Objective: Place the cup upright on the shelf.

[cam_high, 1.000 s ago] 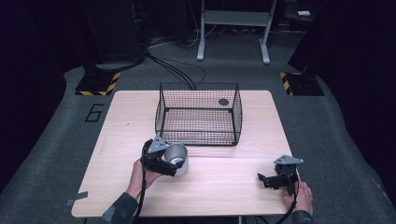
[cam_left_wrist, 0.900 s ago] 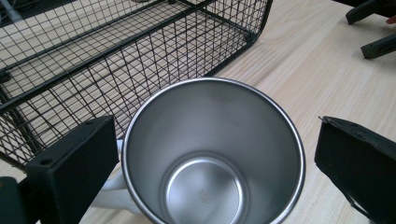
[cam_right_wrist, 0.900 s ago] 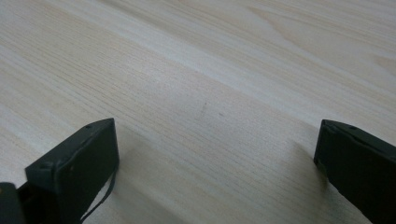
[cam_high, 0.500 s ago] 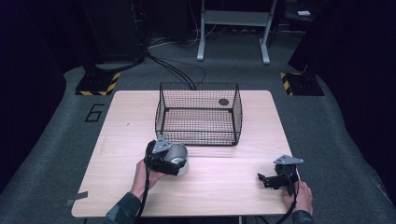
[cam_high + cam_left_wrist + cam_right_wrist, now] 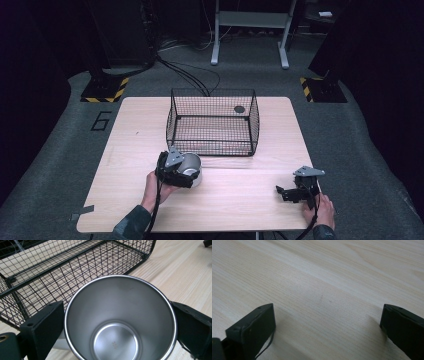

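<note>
Pale wood table (image 5: 125, 150), steel cup (image 5: 120, 320) clamped by left gripper (image 5: 176, 170) near wire basket (image 5: 212, 122), right gripper (image 5: 299, 189) held w/ jaws apart at near right.

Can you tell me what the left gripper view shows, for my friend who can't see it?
A shiny, empty metal cup sits between the left gripper's two black fingers, which press against its sides. Behind the cup is a black wire basket on the pale wooden table.
</note>
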`<move>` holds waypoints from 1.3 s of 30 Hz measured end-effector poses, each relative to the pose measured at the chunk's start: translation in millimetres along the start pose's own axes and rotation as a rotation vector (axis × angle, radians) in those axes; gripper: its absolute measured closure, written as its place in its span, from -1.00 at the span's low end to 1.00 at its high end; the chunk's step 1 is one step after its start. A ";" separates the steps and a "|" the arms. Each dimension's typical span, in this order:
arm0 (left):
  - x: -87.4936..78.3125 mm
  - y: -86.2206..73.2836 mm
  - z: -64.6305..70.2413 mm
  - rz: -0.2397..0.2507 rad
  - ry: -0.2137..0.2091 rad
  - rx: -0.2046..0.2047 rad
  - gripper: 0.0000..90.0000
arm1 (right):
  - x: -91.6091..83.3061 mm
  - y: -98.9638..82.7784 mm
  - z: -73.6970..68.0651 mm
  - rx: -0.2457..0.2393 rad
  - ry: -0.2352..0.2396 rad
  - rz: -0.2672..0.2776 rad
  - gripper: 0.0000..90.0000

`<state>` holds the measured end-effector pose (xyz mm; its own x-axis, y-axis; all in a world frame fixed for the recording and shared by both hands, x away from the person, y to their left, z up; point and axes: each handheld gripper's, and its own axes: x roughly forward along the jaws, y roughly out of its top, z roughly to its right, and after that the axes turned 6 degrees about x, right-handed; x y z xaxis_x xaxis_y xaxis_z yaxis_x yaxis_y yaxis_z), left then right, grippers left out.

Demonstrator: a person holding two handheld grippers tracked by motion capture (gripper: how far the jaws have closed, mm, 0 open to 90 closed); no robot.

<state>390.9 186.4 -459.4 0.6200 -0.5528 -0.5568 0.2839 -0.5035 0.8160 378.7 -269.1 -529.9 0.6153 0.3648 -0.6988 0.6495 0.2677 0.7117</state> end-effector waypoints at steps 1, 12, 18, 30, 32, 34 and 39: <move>-3.1 1.4 -0.6 0.020 -0.011 -0.013 -0.87 | 0.2 -0.1 0.0 0.000 0.000 0.004 -1.00; -4.4 1.7 -2.5 0.004 -0.032 -0.011 -0.86 | -0.1 0.1 -0.4 0.002 0.003 -0.003 -1.00; -11.1 4.6 -3.3 0.010 -0.039 -0.009 -0.86 | 0.1 0.2 -0.3 0.001 0.003 -0.003 -1.00; -24.8 18.0 -9.1 0.025 -0.058 0.002 -0.86 | 0.4 0.1 -0.2 0.001 0.005 0.004 -1.00; -25.1 20.2 -9.4 0.032 -0.060 0.000 -0.86 | 0.4 0.1 -0.1 0.000 0.005 0.003 -1.00; -26.5 22.4 -10.0 0.023 -0.068 0.003 -0.86 | 0.4 0.0 -0.3 0.002 0.005 0.004 -1.00; -31.0 28.3 -11.8 0.023 -0.074 0.012 -0.86 | 0.4 0.1 -0.1 0.000 0.005 0.004 -1.00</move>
<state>388.4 197.0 -417.2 0.5704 -0.6118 -0.5481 0.2612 -0.4975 0.8272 378.9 -268.8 -530.1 0.6153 0.3706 -0.6958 0.6474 0.2660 0.7142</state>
